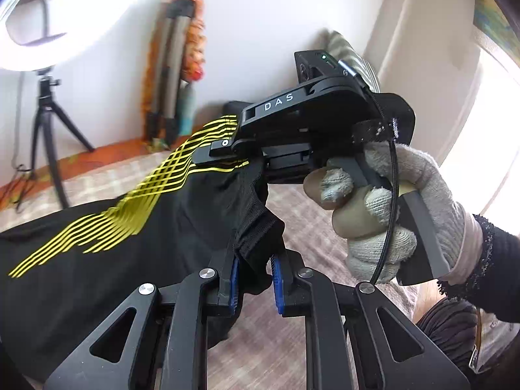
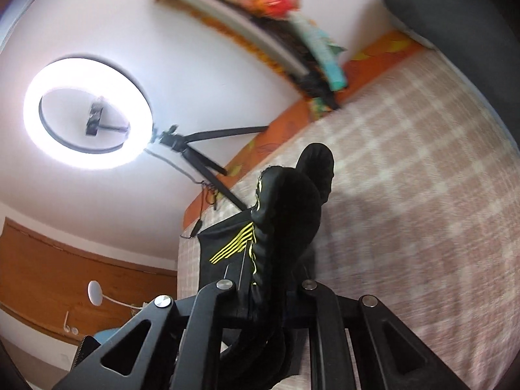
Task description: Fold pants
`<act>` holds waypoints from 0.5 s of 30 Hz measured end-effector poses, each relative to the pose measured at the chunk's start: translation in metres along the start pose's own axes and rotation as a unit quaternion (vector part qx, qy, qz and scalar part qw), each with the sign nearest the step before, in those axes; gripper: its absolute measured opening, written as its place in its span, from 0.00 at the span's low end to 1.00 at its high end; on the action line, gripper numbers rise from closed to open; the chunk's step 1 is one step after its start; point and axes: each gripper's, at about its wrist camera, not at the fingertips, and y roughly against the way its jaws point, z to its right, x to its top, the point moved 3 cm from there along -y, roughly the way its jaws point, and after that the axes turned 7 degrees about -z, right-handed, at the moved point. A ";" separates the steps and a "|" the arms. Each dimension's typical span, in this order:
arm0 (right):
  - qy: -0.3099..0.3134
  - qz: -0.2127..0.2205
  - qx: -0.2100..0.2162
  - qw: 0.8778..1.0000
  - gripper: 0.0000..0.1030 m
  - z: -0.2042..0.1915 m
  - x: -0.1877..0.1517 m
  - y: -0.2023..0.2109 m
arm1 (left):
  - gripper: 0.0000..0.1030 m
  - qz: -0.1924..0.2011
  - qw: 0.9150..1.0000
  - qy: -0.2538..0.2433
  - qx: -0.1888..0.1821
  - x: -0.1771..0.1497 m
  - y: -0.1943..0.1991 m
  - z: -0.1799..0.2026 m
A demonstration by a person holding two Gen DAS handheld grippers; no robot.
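Note:
The pants (image 1: 107, 237) are black with yellow stripes and are lifted above a pink checked bed cover (image 1: 286, 351). My left gripper (image 1: 255, 279) holds a black elastic edge of the pants between its blue pads (image 1: 278, 287), jaws a little apart around the cloth. My right gripper (image 1: 227, 152), held by a gloved hand (image 1: 406, 214), is clamped on the pants' upper edge just ahead. In the right wrist view the bunched pants (image 2: 286, 227) fill the space between my right gripper's fingers (image 2: 269, 295); its fingertips are hidden by cloth.
A lit ring light on a tripod (image 2: 87, 113) stands at the bed's far edge (image 1: 48, 136). Folded stands and orange cloth (image 1: 175, 74) lean on the white wall. A dark pillow (image 2: 432, 6) lies at the bed's corner. The bed cover (image 2: 406, 195) stretches right.

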 end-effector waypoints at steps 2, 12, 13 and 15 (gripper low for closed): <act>0.012 -0.004 -0.003 1.000 0.08 -0.016 -0.001 -0.007 | 0.15 0.006 1.000 0.007 0.006 -0.005 0.014 -0.010; 0.089 -0.041 -0.036 0.995 0.08 -0.101 -0.011 -0.084 | 0.15 0.023 0.996 0.077 0.036 -0.040 0.071 -0.082; 0.094 -0.047 -0.040 0.994 0.08 -0.107 -0.013 -0.094 | 0.15 0.022 0.995 0.087 0.039 -0.045 0.075 -0.092; 0.106 -0.059 -0.050 0.991 0.08 -0.117 -0.017 -0.114 | 0.15 0.017 0.994 0.096 0.049 -0.051 0.077 -0.107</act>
